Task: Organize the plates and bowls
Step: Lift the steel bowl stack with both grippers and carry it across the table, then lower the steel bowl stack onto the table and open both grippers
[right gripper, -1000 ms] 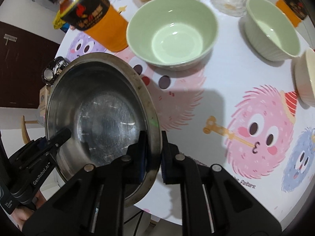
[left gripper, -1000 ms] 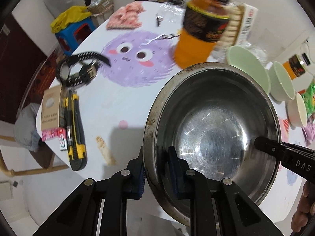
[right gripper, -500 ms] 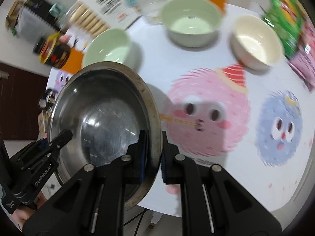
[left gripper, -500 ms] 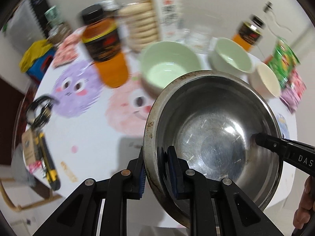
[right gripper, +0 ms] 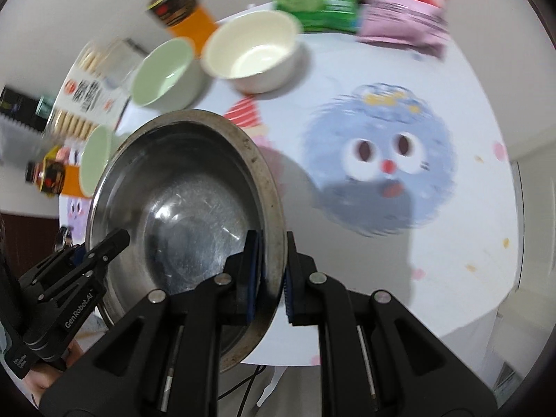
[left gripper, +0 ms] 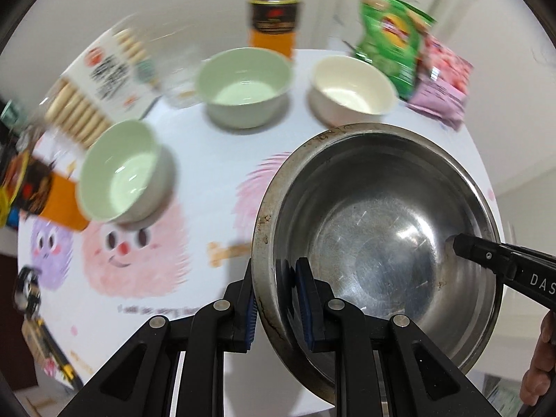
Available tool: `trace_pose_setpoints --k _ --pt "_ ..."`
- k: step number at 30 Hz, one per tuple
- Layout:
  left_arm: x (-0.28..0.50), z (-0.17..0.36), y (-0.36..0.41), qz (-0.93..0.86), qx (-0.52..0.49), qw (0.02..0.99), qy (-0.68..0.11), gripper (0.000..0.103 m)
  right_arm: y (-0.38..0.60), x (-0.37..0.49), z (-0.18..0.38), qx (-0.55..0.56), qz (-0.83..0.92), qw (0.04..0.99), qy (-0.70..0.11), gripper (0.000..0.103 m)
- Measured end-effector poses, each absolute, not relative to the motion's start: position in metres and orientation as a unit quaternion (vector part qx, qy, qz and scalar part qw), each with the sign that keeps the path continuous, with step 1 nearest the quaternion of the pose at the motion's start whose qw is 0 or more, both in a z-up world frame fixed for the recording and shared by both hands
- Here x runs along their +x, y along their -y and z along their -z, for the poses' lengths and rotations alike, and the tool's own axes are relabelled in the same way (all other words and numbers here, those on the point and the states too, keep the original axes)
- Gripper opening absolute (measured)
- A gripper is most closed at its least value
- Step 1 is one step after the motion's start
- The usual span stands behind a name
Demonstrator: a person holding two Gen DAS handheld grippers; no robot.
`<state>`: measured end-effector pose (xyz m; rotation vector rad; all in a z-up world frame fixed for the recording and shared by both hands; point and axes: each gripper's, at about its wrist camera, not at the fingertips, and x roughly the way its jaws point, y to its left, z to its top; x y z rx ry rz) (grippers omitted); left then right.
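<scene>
The left gripper [left gripper: 278, 299] pinches the near rim of the wide, scuffed stainless-steel bowl [left gripper: 378, 243], one blue pad inside the wall and one outside. The right gripper [right gripper: 272, 274] is clamped the same way on the opposite rim, so the bowl hangs between the two, clear of the round white table with cartoon fuzzy faces [right gripper: 451, 260].

The bowl looks stiff and thin-walled, probably light for its width, but the polished metal seems slippery, and the rolled lip is the only real place to take hold. Two grips on opposite sides should keep it from swinging.

Beyond it on the table stand two pale green ceramic bowls [left gripper: 243, 87] [left gripper: 121, 170] and a cream ceramic bowl [left gripper: 351, 87], likely heavier and chippable. Behind them are an orange drink bottle with a black cap [left gripper: 272, 14] and a green snack bag [left gripper: 392, 41].
</scene>
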<state>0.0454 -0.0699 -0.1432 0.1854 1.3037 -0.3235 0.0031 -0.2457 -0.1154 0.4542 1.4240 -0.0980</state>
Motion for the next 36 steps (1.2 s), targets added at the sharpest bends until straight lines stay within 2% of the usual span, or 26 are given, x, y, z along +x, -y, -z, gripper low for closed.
trace_pose_setpoints --k 21,36 --pt "0.062 0.194 0.212 0.197 0.140 0.754 -0.611 0.020 0.378 -0.017 0.156 0.253 0.113 0.704 -0.654 0.015" --pt "0.072 0.208 0.243 0.201 0.151 0.759 -0.600 0.021 0.409 -0.015 0.174 0.256 0.112 0.706 -0.651 0.015"
